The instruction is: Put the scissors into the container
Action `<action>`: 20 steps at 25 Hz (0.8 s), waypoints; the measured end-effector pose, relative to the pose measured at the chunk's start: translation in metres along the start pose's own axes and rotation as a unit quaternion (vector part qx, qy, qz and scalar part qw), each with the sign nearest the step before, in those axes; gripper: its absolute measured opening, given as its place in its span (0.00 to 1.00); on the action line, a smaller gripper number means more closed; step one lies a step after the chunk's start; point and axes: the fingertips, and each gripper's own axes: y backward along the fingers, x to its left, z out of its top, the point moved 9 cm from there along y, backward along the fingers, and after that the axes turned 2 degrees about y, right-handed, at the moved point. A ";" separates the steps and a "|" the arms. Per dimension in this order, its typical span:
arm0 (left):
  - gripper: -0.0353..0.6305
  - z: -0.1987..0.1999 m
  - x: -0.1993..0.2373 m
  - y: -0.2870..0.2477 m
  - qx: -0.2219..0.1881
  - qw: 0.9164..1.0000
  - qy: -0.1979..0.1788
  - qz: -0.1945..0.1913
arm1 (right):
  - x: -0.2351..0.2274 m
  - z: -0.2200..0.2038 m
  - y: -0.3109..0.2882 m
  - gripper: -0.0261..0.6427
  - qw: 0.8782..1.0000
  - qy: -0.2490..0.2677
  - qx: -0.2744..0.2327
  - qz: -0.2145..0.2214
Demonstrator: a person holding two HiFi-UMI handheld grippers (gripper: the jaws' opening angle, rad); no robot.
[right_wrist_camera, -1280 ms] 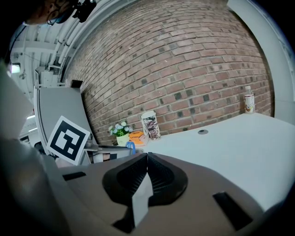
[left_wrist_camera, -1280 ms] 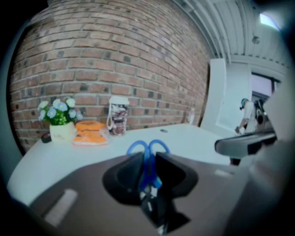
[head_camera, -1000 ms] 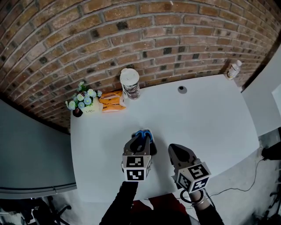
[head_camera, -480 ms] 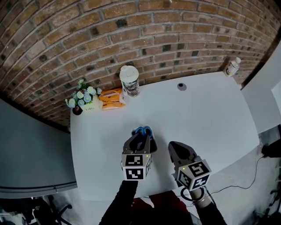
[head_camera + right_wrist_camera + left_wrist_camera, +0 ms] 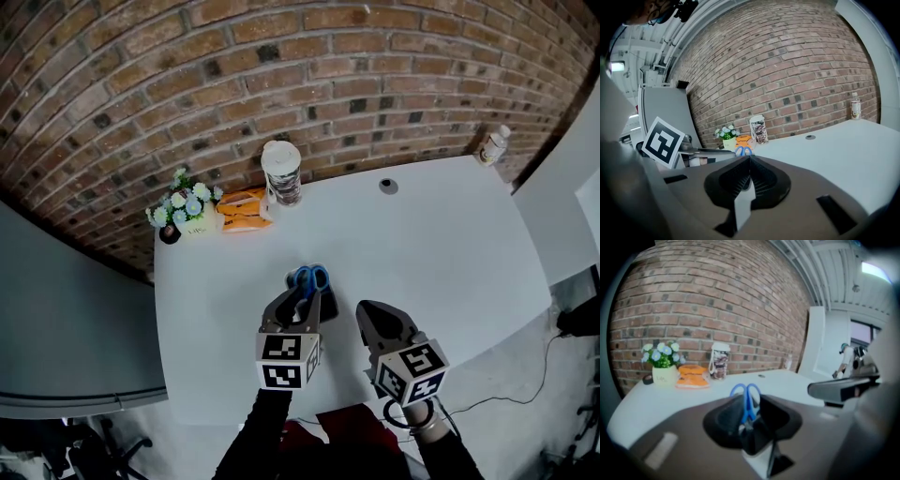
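Observation:
Blue-handled scissors [image 5: 307, 277] sit between the jaws of my left gripper [image 5: 302, 298], low over the front middle of the white table [image 5: 450, 253]. In the left gripper view the scissors [image 5: 745, 394] stand in the gap with the handle loops pointing away, and the left gripper [image 5: 749, 411] is closing its jaws on them. My right gripper [image 5: 375, 323] is just to the right, shut and empty. Its own view shows the right gripper [image 5: 749, 161] with its ribbed pads pressed together and the scissors [image 5: 743, 151] beyond. A tall patterned container [image 5: 281, 173] with a white top stands at the back by the brick wall.
A small pot of flowers [image 5: 183, 211] and an orange packet [image 5: 242, 211] lie left of the container. A round dark grommet [image 5: 388, 187] is set in the table's back middle. A small bottle [image 5: 495, 145] stands at the far right corner.
The blue handle loops now show further beyond the left gripper's jaw tips than a second ago. The right gripper has stayed in place.

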 end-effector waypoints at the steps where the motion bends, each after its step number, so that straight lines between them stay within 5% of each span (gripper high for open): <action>1: 0.21 0.000 0.000 0.003 -0.001 1.000 0.000 -0.001 | 0.002 0.000 0.001 0.05 1.000 0.002 -0.001 0.000; 20: 0.06 0.002 0.014 0.069 -0.048 0.997 0.012 -0.051 | 0.053 0.005 0.025 0.05 0.999 0.026 -0.027 -0.004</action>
